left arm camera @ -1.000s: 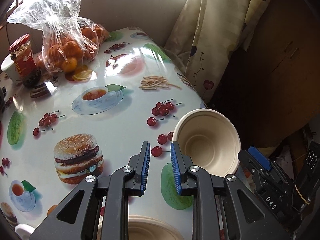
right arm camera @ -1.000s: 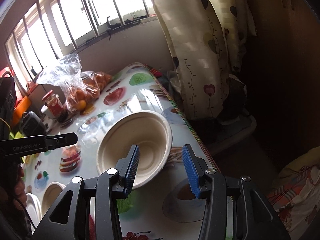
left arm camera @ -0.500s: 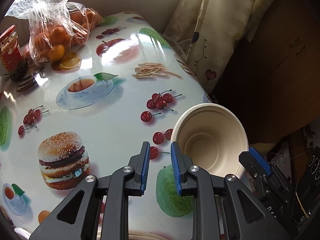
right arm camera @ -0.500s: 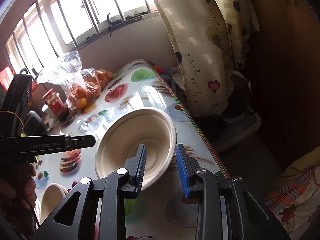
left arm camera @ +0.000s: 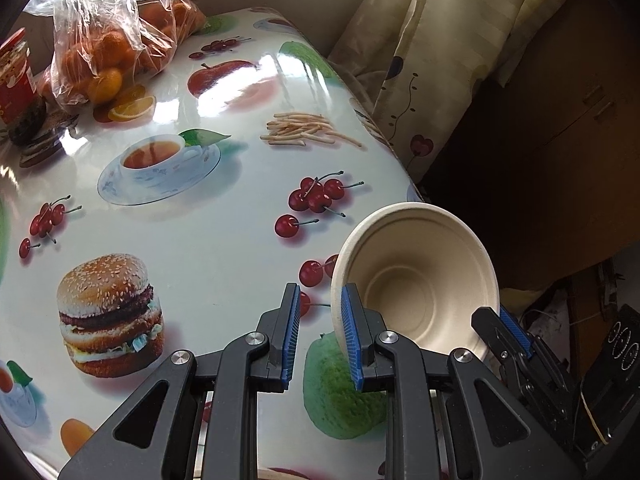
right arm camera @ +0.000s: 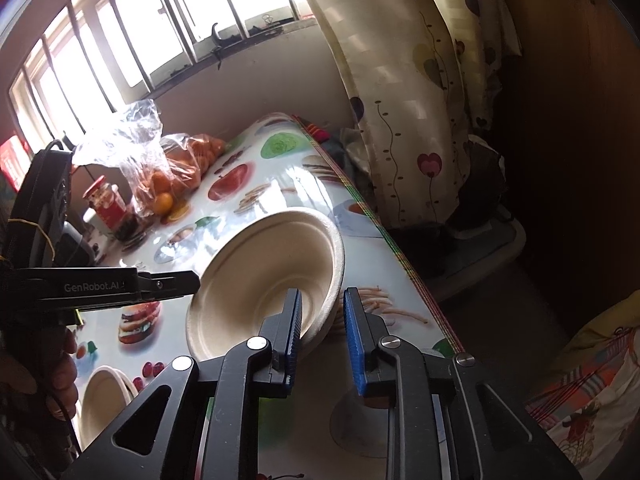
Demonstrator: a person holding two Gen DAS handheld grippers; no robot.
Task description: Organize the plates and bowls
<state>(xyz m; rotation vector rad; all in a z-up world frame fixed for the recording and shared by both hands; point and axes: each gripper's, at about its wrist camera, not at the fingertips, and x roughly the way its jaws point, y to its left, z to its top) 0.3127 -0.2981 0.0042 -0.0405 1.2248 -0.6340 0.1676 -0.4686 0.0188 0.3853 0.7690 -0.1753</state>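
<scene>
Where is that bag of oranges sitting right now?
The bag of oranges sits at the table's far end below the window, next to a red-lidded jar; both cameras show it upper left.

We see a matt, moulded paper-fibre bowl [right arm camera: 272, 276] with a smooth, pale rim. The table [left arm camera: 224, 248] wears a glossy printed oilcloth that mirrors the window light. We note crinkled clear plastic film in the bag of oranges [left arm camera: 108, 36], soft matt cloth in the curtain [right arm camera: 404, 92], and ridged blue rubbery pads [left arm camera: 290, 332] on matt black plastic fingers with bright metal pins.
</scene>
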